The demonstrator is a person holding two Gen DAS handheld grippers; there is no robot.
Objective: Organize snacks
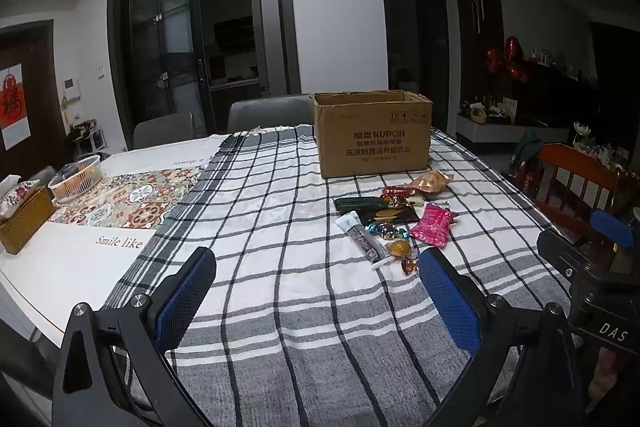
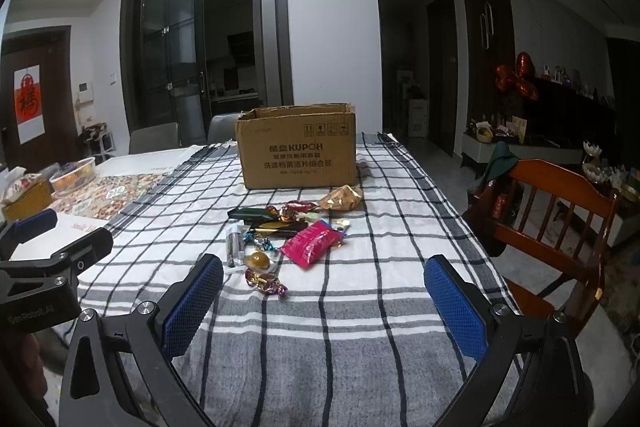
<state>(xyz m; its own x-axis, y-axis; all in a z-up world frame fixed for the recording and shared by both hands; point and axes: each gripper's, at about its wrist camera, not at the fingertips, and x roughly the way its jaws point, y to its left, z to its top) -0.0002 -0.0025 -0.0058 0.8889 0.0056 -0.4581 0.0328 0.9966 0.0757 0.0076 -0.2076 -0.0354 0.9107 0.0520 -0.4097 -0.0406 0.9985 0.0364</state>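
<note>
Both grippers hover low over the near edge of the table (image 1: 60,267), and nothing is in hand yet. The left gripper (image 1: 316,291) has its blue pads spread wide and empty; the right gripper (image 2: 324,295) shows the same wide, bare gap. That stance suits a first reach, since the snack pile (image 2: 288,235) lies just ahead on the checked cloth (image 2: 360,327), toward the middle of the table. The cardboard box (image 2: 298,151) stands open-topped near the far edge, right behind the pile, likely the place the snacks are headed. A pink packet (image 2: 312,243) lies on the pile's right side, and a foil-wrapped candy (image 2: 266,283) sits nearest the right gripper, probably the easiest first pick. The wrappers look slippery, so a centred pinch matters.
</note>
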